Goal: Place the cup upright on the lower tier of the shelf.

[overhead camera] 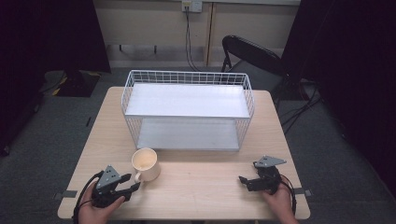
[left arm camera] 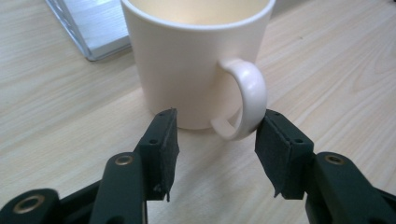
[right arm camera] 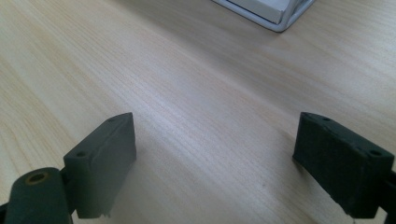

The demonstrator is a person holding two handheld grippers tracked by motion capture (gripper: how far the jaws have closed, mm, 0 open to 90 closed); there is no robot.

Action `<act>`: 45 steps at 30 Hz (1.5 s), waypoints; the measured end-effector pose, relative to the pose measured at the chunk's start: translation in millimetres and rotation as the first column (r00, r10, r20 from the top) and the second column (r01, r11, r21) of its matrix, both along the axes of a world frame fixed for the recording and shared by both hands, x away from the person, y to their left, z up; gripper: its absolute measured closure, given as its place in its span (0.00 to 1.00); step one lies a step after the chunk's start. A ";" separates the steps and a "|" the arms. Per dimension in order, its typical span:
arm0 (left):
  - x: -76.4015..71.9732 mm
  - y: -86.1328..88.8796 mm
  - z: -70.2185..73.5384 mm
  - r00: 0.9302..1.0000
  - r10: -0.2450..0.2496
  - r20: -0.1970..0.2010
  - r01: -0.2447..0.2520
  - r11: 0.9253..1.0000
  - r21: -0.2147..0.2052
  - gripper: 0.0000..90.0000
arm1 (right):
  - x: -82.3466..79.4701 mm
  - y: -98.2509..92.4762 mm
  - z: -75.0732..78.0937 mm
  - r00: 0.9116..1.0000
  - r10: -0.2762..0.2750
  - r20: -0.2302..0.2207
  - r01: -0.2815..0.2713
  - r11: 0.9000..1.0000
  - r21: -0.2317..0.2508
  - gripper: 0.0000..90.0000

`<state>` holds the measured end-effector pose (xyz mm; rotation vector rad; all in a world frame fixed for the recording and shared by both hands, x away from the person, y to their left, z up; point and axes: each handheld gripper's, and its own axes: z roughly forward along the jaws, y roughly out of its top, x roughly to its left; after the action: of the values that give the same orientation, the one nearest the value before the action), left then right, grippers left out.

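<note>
Wood table point(overhead camera: 210, 186): pale surface carrying everything; its near edge is by the person's hands
White wire rack point(overhead camera: 187, 109): two shelves, set toward the far edge, centred; both shelves bare
Cream mug point(overhead camera: 145, 164): upright near the near-left corner, just in front of the rack; handle point(left arm camera: 247, 105) points toward the near edge and the left gripper
Left gripper point(overhead camera: 125, 183): jaws spread apart, holding nothing; in the left gripper view the handle sits just ahead between the pads, one pad point(left arm camera: 280, 149) about touching it
Right gripper point(overhead camera: 245, 181): near-right corner, well apart from the mug; jaws wide, empty
Key relation: mug lies straight ahead of the left gripper; that hand is far nearer, and closing on the handle looks the likely move
</note>
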<state>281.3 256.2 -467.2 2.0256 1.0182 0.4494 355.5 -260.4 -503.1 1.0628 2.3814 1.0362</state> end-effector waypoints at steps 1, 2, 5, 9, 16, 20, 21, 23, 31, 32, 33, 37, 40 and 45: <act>1.2 1.7 -0.2 1.000 0.003 0.000 -0.003 1.000 -0.008 0.55 | 0.0 0.0 0.0 1.000 0.000 0.000 0.000 1.000 0.000 0.13; 1.5 2.4 -0.3 1.000 0.004 -0.001 -0.004 1.000 -0.011 0.56 | 0.0 0.0 0.0 1.000 0.000 0.000 0.000 1.000 0.000 0.13; 2.1 5.2 -0.1 1.000 0.015 -0.001 -0.015 1.000 -0.017 0.58 | 0.0 0.0 0.0 1.000 0.000 0.000 0.000 1.000 0.000 0.13; 3.3 8.5 1.8 1.000 0.016 0.001 -0.016 1.000 -0.021 0.60 | 0.0 0.0 0.0 1.000 0.000 0.000 0.000 1.000 0.000 0.13; 3.5 9.6 4.8 1.000 0.027 0.014 -0.027 0.999 -0.033 0.63 | 0.0 0.0 0.0 1.000 0.000 0.000 0.000 1.000 0.000 0.13; 5.6 10.6 6.8 0.999 0.040 0.018 -0.040 0.998 -0.042 0.64 | 0.0 0.0 0.0 1.000 0.000 0.000 0.000 1.000 0.000 0.13; 6.0 10.6 7.0 0.999 0.042 0.019 -0.041 0.998 -0.042 0.65 | 0.0 0.0 0.0 1.000 0.000 0.000 0.000 1.000 0.000 0.13; 6.7 11.0 7.9 0.999 0.040 0.025 -0.039 0.998 -0.043 0.67 | -0.1 0.0 0.0 1.000 0.000 0.000 0.000 1.000 0.000 0.13; 8.2 12.7 12.4 0.998 0.036 0.046 -0.033 0.997 -0.068 0.70 | -0.2 0.2 0.0 1.000 -0.003 0.000 0.003 1.000 0.000 0.14; 8.2 12.7 12.4 0.998 0.036 0.046 -0.033 0.997 -0.068 0.71 | -0.2 0.2 0.0 1.000 -0.003 0.000 0.003 1.000 0.000 0.14; 8.8 12.1 11.9 0.999 0.034 0.041 -0.031 0.997 -0.066 0.71 | -0.2 0.2 0.0 1.000 -0.003 0.000 0.003 1.000 0.000 0.14; 9.3 10.2 12.6 0.999 0.032 0.037 -0.030 0.998 -0.056 0.74 | -0.2 0.3 0.0 1.000 -0.004 0.000 0.004 1.000 0.000 0.14; 9.7 9.4 13.2 0.999 0.032 0.035 -0.030 0.998 -0.051 0.77 | -0.2 0.3 0.0 1.000 -0.005 0.000 0.005 1.000 0.000 0.14; 11.1 8.5 14.4 0.999 0.044 0.018 -0.043 0.998 -0.049 0.78 | -0.2 0.4 0.0 1.000 -0.005 0.000 0.005 1.000 0.000 0.14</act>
<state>292.3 264.6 -452.7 1.9561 1.0537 0.4616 355.3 -260.0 -503.1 1.0683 2.3775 1.0338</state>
